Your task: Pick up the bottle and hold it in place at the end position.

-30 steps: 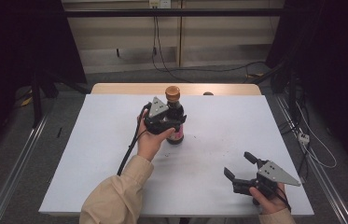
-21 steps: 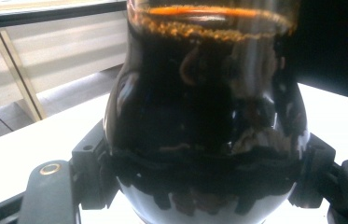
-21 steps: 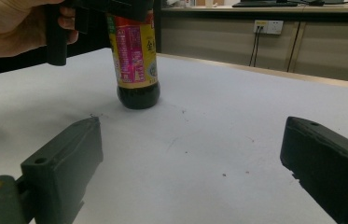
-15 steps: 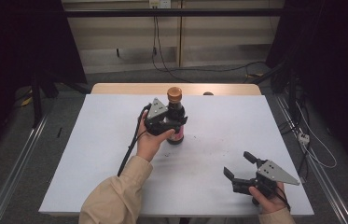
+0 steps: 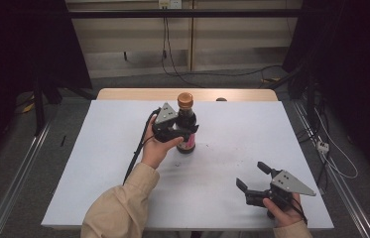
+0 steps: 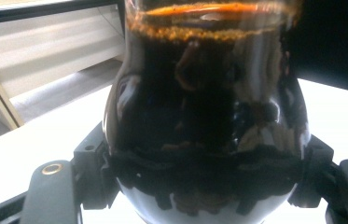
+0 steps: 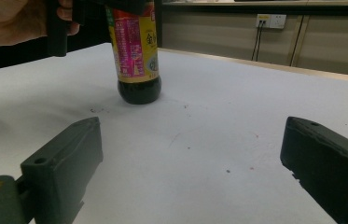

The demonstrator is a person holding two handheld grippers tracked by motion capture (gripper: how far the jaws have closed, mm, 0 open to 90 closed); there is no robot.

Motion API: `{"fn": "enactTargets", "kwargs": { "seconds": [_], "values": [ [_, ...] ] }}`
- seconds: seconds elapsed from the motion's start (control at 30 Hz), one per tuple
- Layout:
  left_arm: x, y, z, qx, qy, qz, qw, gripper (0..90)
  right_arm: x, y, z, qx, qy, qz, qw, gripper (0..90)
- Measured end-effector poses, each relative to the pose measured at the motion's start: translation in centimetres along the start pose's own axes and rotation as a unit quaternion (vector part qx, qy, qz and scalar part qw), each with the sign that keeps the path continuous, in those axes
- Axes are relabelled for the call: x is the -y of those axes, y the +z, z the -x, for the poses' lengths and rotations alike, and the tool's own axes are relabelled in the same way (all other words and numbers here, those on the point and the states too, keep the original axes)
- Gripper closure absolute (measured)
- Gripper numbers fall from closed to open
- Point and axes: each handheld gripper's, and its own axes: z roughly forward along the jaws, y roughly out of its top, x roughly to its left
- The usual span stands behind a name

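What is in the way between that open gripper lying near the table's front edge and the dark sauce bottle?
Nothing visible. Between the right gripper and the dark glass sauce bottle with the orange cap lies bare white table, with only small specks. The left gripper already clamps the bottle from its far side.

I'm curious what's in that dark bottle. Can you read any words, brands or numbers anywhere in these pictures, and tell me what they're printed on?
"金": one large character on the yellow patch of the pink, yellow and green label of the dark glass sauce bottle with a brown cap.
A second large character below it: too blurred to read.
Fine print on the label's pink part: too small to read.
No other writing is legible.
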Motion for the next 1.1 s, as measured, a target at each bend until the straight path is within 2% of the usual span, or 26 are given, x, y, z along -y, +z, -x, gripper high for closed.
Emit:
{"fn": "enactTargets", "kwargs": {
  "seconds": [0.1,0.17,0.27,0.47,0.6,0.93,1.0,1.1],
  "values": [
    [0.0,0.0,0.0,0.000,-0.002,-0.001,1.0000,26.4,0.0,0.0,0.0,0.001,0.000,-0.001,1.0000,5.0],
    [-0.1,0.0,0.0,-0.008,-0.025,-0.007,0.9996,26.2,0.0,0.0,0.0,0.000,0.000,-0.002,1.0000,5.0],
    [-0.2,0.0,0.5,-0.016,-0.022,-0.014,0.9995,26.0,0.0,0.0,-0.1,0.001,0.000,-0.002,1.0000,5.0],
    [-0.1,-0.1,0.8,-0.030,-0.018,-0.012,0.9993,26.0,-0.1,0.2,-0.2,0.000,-0.002,-0.003,1.0000,5.0],
    [0.3,-0.1,1.3,-0.054,-0.023,0.005,0.9982,25.9,-0.4,0.5,-0.2,0.006,-0.001,-0.002,1.0000,4.9],
    [0.5,0.0,1.7,-0.070,-0.018,0.008,0.9973,25.4,-1.7,2.1,0.3,0.020,0.014,-0.019,0.9995,4.7],
    [0.5,0.0,1.8,-0.075,-0.014,0.009,0.9971,25.3,-1.9,2.3,0.5,0.019,0.016,-0.022,0.9995,4.7],
    [0.5,0.1,1.8,-0.075,-0.018,0.011,0.9969,25.5,-2.6,3.3,0.9,0.010,0.032,-0.028,0.9990,4.9]
  ]
}}
